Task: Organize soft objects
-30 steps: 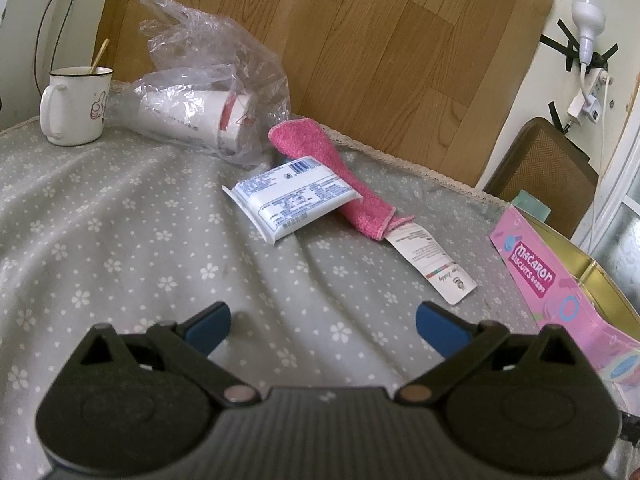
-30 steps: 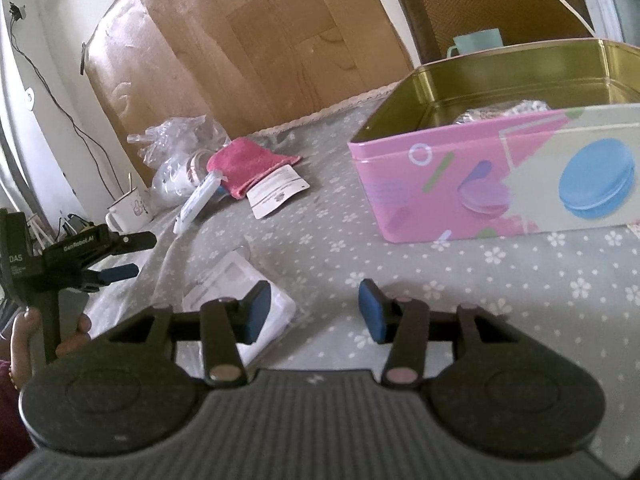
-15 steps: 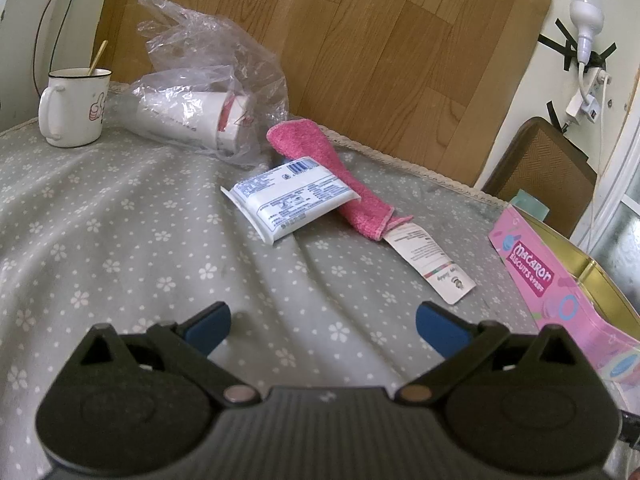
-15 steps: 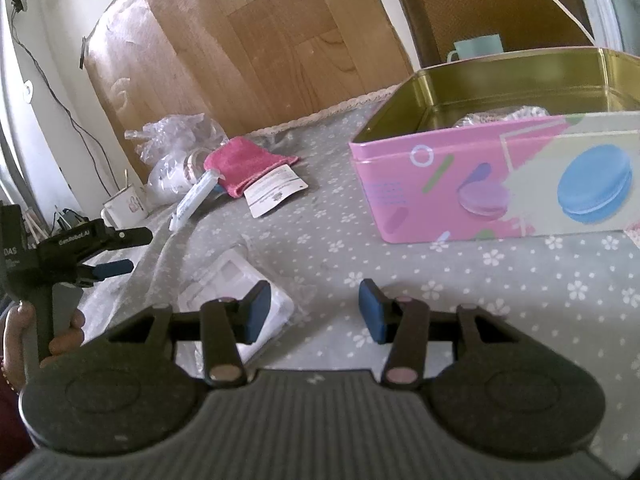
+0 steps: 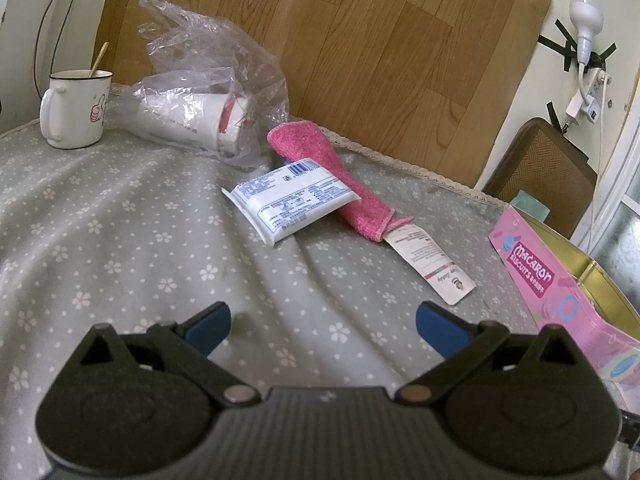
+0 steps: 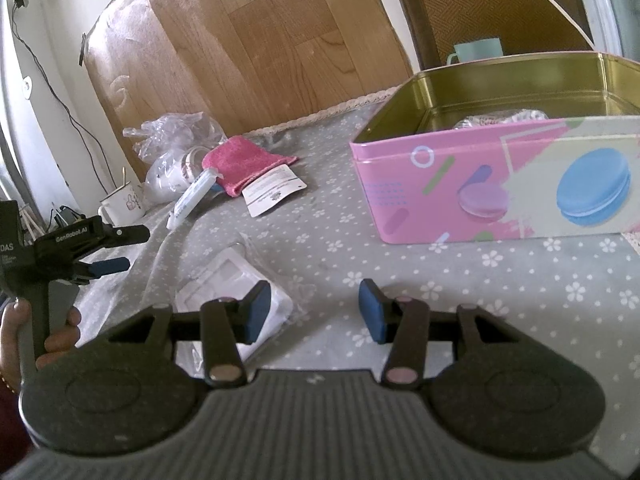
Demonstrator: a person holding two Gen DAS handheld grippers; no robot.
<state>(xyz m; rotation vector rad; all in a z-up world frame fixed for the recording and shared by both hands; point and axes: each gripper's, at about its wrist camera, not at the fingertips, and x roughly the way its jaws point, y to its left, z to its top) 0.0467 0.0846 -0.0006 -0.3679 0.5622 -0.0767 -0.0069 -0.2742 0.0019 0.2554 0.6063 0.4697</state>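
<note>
A pink towel (image 5: 340, 184) lies rolled on the grey flowered tablecloth (image 5: 120, 240), with a white tube (image 5: 292, 200) resting across it and a white card tag (image 5: 432, 264) at its near end. My left gripper (image 5: 322, 326) hovers open and empty well in front of them. In the right wrist view the pink towel (image 6: 240, 162), tube (image 6: 192, 198) and tag (image 6: 272, 194) lie far off to the left. My right gripper (image 6: 314, 312) is open over the cloth, empty, with a clear flat packet (image 6: 232, 284) under its left finger. The pink macaron tin (image 6: 500, 176) stands open ahead right.
A clear plastic bag with a white cup inside (image 5: 200, 116) and a white mug (image 5: 76, 108) stand at the back left. A wooden board (image 5: 360, 40) leans behind the table. The tin (image 5: 560, 292) holds something crinkled. A hand holds the left gripper (image 6: 80, 248) at the far left.
</note>
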